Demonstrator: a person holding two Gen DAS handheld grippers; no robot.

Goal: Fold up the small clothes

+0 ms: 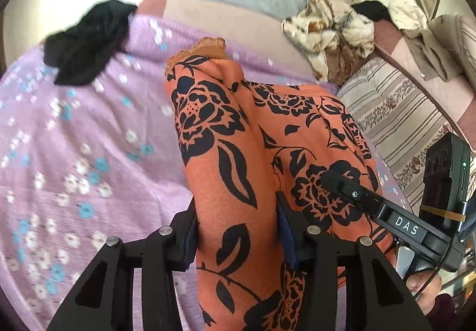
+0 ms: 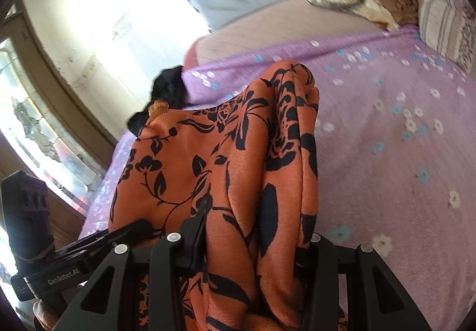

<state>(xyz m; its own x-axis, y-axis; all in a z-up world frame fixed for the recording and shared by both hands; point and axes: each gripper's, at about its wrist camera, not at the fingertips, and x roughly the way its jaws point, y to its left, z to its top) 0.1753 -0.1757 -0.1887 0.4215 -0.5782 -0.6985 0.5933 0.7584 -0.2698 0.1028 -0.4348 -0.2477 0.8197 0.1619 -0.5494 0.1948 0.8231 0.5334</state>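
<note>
Two grippers pinch one orange garment [image 1: 235, 152] above the bed [image 1: 74, 137]: the left gripper [image 1: 238, 238] at its left edge, the right gripper [image 2: 255, 244] at its right. Its length hangs away from both jaws toward the bed, equally near each hand.

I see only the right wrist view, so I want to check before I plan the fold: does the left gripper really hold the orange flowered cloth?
Observer: Yes. In the left wrist view the left gripper is shut on the orange cloth, which is bunched between its blue pads.
Operator: Are there other clothes that I cannot see?
Observer: A second black garment lies behind the crumpled cream blanket, at the far right.
</note>
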